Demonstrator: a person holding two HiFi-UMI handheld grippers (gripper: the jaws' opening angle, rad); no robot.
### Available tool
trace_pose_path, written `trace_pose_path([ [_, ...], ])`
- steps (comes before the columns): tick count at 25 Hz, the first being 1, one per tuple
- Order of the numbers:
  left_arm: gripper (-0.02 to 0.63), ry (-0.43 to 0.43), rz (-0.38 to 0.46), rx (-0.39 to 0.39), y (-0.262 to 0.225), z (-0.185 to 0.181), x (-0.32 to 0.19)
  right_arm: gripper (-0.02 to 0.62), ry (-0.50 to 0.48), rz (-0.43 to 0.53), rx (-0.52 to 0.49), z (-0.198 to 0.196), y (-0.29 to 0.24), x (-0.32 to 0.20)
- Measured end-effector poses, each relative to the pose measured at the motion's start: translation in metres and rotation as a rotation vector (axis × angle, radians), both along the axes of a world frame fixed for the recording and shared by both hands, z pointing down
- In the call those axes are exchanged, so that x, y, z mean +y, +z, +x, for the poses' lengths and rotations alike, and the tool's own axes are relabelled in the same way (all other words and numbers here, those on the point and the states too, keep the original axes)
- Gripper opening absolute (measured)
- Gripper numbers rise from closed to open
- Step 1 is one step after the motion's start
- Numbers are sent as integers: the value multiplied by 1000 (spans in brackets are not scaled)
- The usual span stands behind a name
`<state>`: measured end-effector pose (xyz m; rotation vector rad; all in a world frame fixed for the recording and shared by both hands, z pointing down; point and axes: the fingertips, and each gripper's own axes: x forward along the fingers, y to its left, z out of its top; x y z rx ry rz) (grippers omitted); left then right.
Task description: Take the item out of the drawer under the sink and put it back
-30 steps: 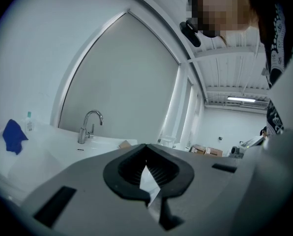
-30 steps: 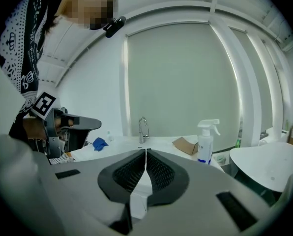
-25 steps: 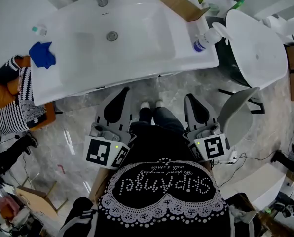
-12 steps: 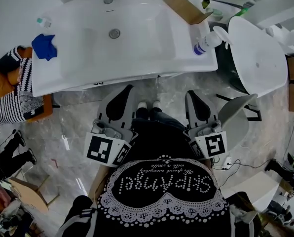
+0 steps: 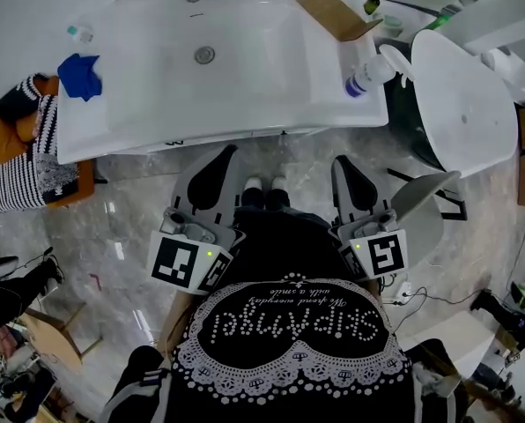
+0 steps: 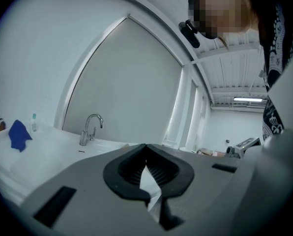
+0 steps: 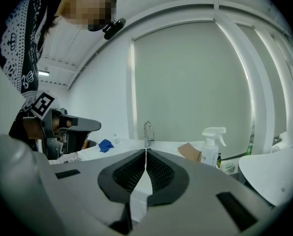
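AT THE SINK: We stand before the white sink (image 5: pixel 245 95) with the left tongs (image 5: pixel 227 155) and the right tongs (image 5: pixel 342 164) both closed and empty. They are held about level, just short of the sink's front edge, above the marble floor (image 5: pixel 139 227). The drawer under the sink, and the item inside it, lie out of sight beneath the overhanging front; no view shows either. A blue cloth (image 5: pixel 77 73), a spray bottle (image 5: pixel 368 70) and a flap of cardboard (image 5: pixel 329 7) rest on the sink's flat top. With the item unseen, we cannot judge its weight or stiffness. We would expect to grip the drawer front first, then take the item lightly by its firmest narrow part.
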<state>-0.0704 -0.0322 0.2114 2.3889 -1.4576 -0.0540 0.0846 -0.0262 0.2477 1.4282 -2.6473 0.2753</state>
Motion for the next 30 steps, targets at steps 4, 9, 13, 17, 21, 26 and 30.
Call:
trace_pose_path([
  [4,5,6,-14,-11,5,3,0,20,6,-22,-10,3,3,2],
  [9,5,34,-35,-17,13,12,4,20,14,19,-3,15,6,3],
  [13,5,34,-45,-17,15,14,7,20,19,-17,5,21,16,6],
  [17,5,25,-57,-21,18,11,11,20,-9,-59,41,17,28,8],
  [21,5,11,-72,-22,19,6,14,21,-52,-93,98,12,45,10],
  [26,5,2,-94,-23,27,6,15,21,-104,-140,164,7,74,9],
  [30,5,1,-122,-22,34,8,18,23,-118,-167,189,6,91,6],
])
